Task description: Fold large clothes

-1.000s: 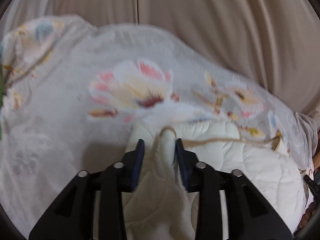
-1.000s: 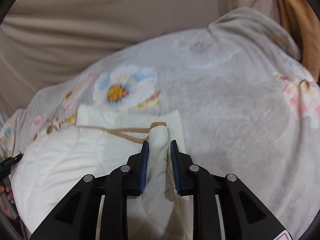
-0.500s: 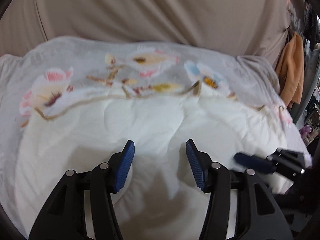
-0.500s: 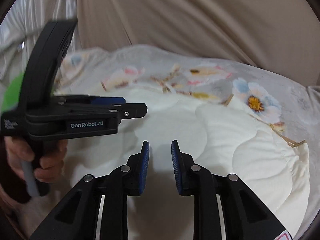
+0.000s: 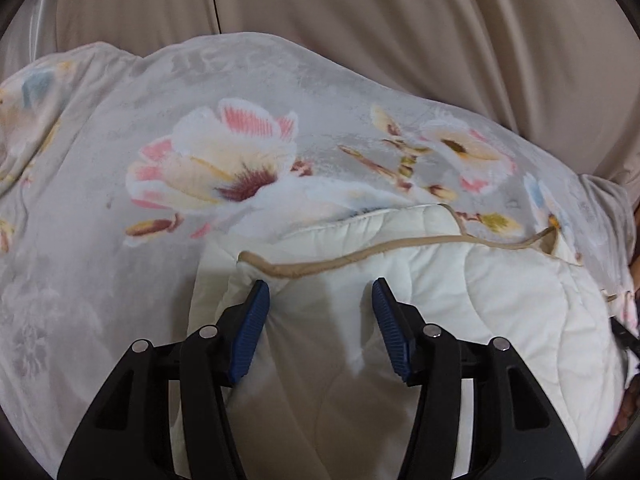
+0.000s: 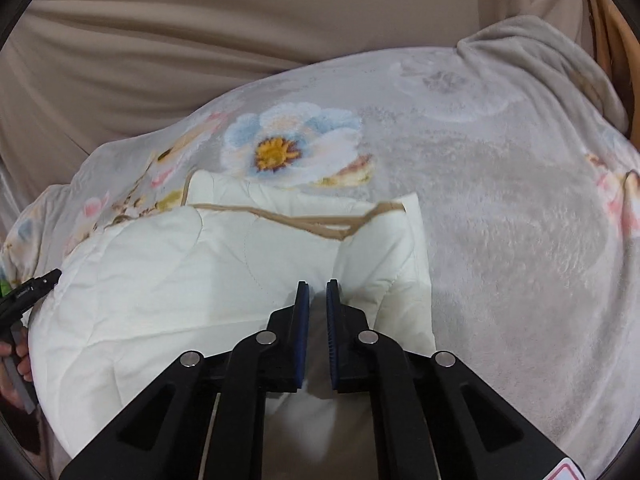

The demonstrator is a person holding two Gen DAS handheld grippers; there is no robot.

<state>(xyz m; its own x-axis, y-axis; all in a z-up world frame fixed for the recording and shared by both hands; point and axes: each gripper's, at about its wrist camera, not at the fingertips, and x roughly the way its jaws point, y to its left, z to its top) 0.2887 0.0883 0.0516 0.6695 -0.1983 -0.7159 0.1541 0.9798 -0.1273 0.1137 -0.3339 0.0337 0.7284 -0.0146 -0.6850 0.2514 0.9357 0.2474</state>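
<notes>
Comparing w/ a sec ago: left tongs [image 5: 320,316] let go of the cream quilted garment [image 5: 460,312], now apart. Right tongs [image 6: 318,312] just closed to a narrow gap on a pinch of it, we think. Garment lies folded on the floral blanket [image 5: 120,200], tan trim [image 5: 360,258] on top, so next fold imo.

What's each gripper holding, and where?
Left gripper: nothing, jaws just opened over the white quilted garment. Right gripper: jaws just closing, seemingly pinching a fold near its right edge.
</notes>
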